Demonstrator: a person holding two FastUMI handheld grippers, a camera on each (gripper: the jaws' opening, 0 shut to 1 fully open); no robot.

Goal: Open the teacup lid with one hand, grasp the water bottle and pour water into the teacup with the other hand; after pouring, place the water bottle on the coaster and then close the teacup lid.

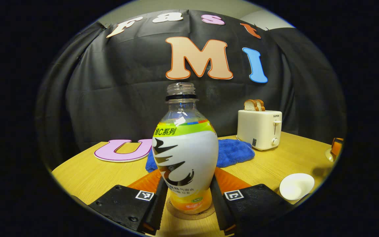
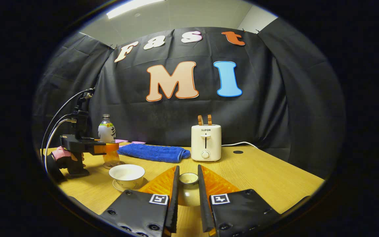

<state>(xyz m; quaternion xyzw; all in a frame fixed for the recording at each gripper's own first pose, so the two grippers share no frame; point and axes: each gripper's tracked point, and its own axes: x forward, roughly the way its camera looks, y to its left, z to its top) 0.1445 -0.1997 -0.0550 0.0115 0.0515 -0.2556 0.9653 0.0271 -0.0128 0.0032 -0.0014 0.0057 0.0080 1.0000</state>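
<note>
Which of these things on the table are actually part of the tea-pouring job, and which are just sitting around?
In the job: water bottle, coaster, teacup, teacup lid, left gripper, right gripper.

Lying about: toaster with bread, blue towel.

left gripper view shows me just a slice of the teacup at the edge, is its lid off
Observer: Yes. In the right gripper view the teacup stands open on its saucer.
Operator: where's the lid then
Observer: The lid sits clamped between the right tongs, to the right of the teacup.
Operator: anything by the toaster i can't see
Observer: A white cable runs from behind the toaster along the back of the table.
</note>
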